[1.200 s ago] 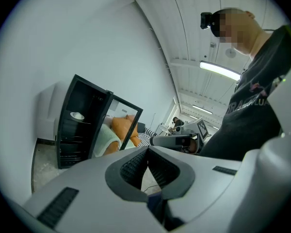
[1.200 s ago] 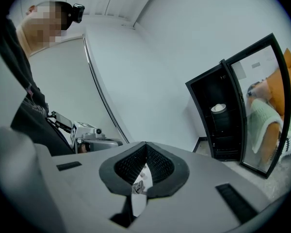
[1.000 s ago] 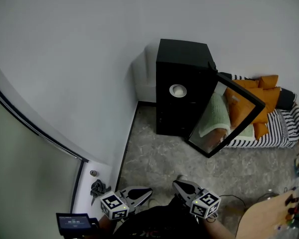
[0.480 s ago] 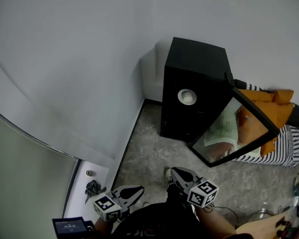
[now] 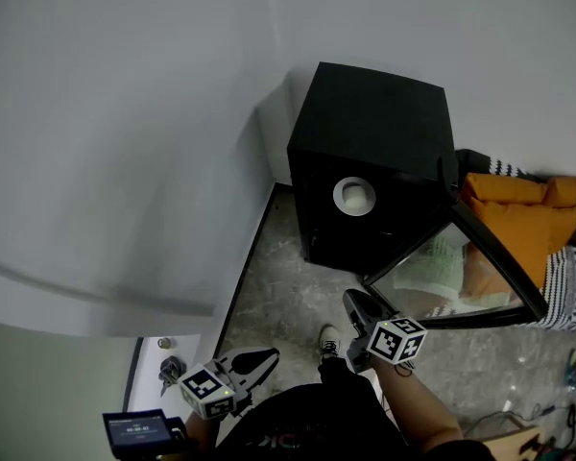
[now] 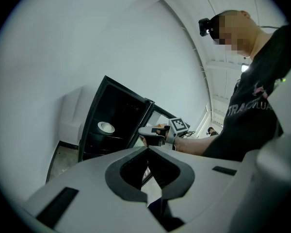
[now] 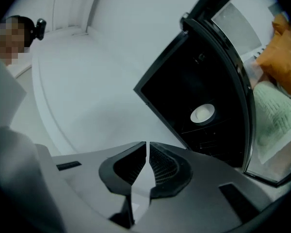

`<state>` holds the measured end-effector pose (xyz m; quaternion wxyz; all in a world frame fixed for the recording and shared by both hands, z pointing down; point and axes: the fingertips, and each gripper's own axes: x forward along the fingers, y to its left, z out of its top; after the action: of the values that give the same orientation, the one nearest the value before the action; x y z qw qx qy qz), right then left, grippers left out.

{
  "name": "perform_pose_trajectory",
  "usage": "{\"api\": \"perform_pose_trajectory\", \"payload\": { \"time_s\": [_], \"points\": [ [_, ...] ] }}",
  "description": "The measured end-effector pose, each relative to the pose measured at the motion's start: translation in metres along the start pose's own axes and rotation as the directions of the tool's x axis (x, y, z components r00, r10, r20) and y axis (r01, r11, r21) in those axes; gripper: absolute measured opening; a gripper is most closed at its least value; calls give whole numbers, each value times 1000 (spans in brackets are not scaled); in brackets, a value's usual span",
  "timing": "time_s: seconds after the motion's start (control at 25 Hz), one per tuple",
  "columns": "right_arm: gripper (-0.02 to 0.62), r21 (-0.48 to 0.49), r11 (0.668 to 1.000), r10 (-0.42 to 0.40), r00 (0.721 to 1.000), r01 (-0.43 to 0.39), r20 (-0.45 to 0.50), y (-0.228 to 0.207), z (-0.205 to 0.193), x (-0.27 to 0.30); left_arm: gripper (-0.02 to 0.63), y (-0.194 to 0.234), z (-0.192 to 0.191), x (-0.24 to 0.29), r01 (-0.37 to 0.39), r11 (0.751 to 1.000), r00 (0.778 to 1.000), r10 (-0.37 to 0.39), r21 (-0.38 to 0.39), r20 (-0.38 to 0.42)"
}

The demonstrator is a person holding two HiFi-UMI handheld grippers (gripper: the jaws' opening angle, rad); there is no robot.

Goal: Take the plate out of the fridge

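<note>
Change: Compared with the head views of a second and half a second ago, the fridge (image 5: pixel 374 152) fills more of the picture. Both tools sit nearer to it. The right hand-held gripper (image 5: pixel 351 302) has pushed ahead toward the open front, and the left hand-held gripper (image 5: pixel 267 356) trails behind it.
Meaning for task: This looks like the approach. The door (image 5: pixel 453 273) already stands open, so the reach and the grasp are the steps left. Neither tool is yet set to take anything.
Right hand-held gripper: Its jaws are together, with only a hairline between the ribbed pads, and nothing is in them.
Left hand-held gripper: Its tips meet and it is empty. It hangs low, to the left of and behind the right one.
Plate: The plate (image 5: pixel 354 196) lies on a shelf inside the fridge. It is straight ahead of the right hand-held gripper and well apart from it, and farther still from the left one. It is small, round and pale with a raised rim, and looks like smooth glazed ware, so probably slippery at the edge.
Fridge: It is a matte black, boxy cabinet with a dark inside and thin wire-like shelves.
Door: It is a dark frame round a glossy glass pane, swung out to the right of the right hand-held gripper. The pane mirrors green and orange cloth.
Floor: The floor (image 5: pixel 288 286) below both tools is grey, mottled like stone.
Beyond the door: There are orange cushions (image 5: pixel 518 219), soft and creased, on black-and-white striped bedding (image 5: pixel 563 286).
</note>
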<state>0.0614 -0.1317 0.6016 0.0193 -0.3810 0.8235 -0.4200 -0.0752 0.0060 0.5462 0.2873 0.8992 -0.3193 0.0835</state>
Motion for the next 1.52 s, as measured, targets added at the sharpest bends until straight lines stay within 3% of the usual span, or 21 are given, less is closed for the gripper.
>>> {"api": "perform_pose_trajectory", "payload": {
  "time_s": [0.16, 0.32, 0.48, 0.56, 0.72, 0.88, 1.24, 1.4, 1.52],
  "points": [
    [8, 82, 994, -75, 997, 77, -18, -56, 41, 39, 5, 24, 44, 43, -1, 1000, 1000, 1, -31, -1],
    [8, 138, 981, -141, 990, 139, -1, -101, 62, 63, 5, 38, 54, 67, -51, 999, 997, 49, -19, -67],
    [8, 233, 951, -217, 976, 205, 30, -147, 77, 87, 5, 45, 55, 87, -49, 999, 994, 47, -20, -98],
    [9, 339, 911, -267, 962, 235, 50, -169, 80, 98, 5, 49, 58, 93, -49, 999, 994, 47, -16, -101],
    [40, 559, 794, -353, 930, 240, 102, -209, 90, 118, 5, 53, 59, 94, -24, 1000, 993, 24, -2, -111],
    [51, 686, 686, -439, 890, 241, 126, -240, 94, 137, 5, 63, 54, 90, -8, 1000, 990, 6, -18, -143],
    [51, 781, 536, -576, 815, 320, 61, -293, 95, 183, 5, 110, 58, 74, -12, 998, 987, 1, -63, -163],
    [51, 772, 425, -664, 743, 473, -89, -354, 48, 180, 5, 123, 61, 70, -33, 992, 988, 14, -120, -155],
    [51, 768, 393, -682, 721, 506, -126, -367, 33, 176, 5, 135, 54, 63, -35, 994, 985, 16, -108, -173]
  ]
}}
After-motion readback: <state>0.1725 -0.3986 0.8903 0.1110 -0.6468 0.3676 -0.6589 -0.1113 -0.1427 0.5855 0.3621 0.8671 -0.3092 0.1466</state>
